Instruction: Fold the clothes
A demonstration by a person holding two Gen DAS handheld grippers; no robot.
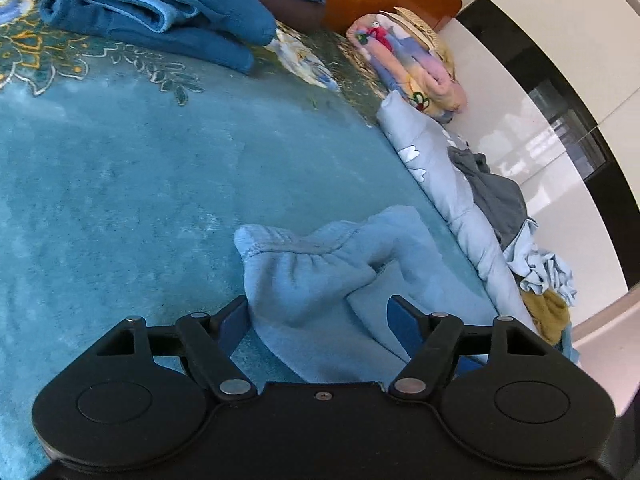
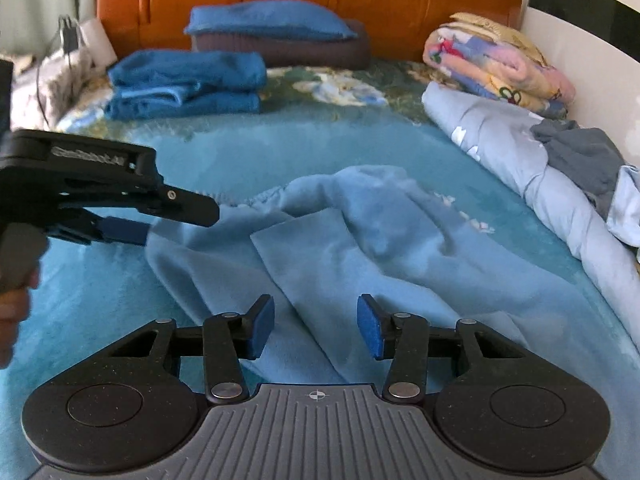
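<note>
A pair of light blue fleece trousers [image 2: 340, 232] lies rumpled in the middle of the bed [image 2: 248, 152], on its teal plush cover, with the gathered waistband toward the headboard and one flap of cloth thrown back over the rest. The left gripper [image 1: 318, 320] sits low at the waistband end with its fingers [image 1: 234, 326] spread wide to either side of the bunched cloth; the fabric lies between them, but the pads do not look pressed onto it. The right gripper [image 2: 316, 328] hangs over the nearer part of the garment, its blue-padded fingers [image 2: 262, 328] apart and nothing caught between them, the cloth simply lying underneath. To my eye this is the start of the fold: the piece is being taken up and has yet to be laid flat. The next move would seem to need the left fingers to close on the waistband and the right ones to drop onto a loose edge, so the two can pull the trousers smooth before doubling them over. Folded blue towels [image 2: 184, 84] rest near the pillows, a rolled patterned blanket [image 2: 496, 68] lies by the wall, and a heap of unfolded clothes [image 2: 576, 156] waits along the right side of the bed.
</note>
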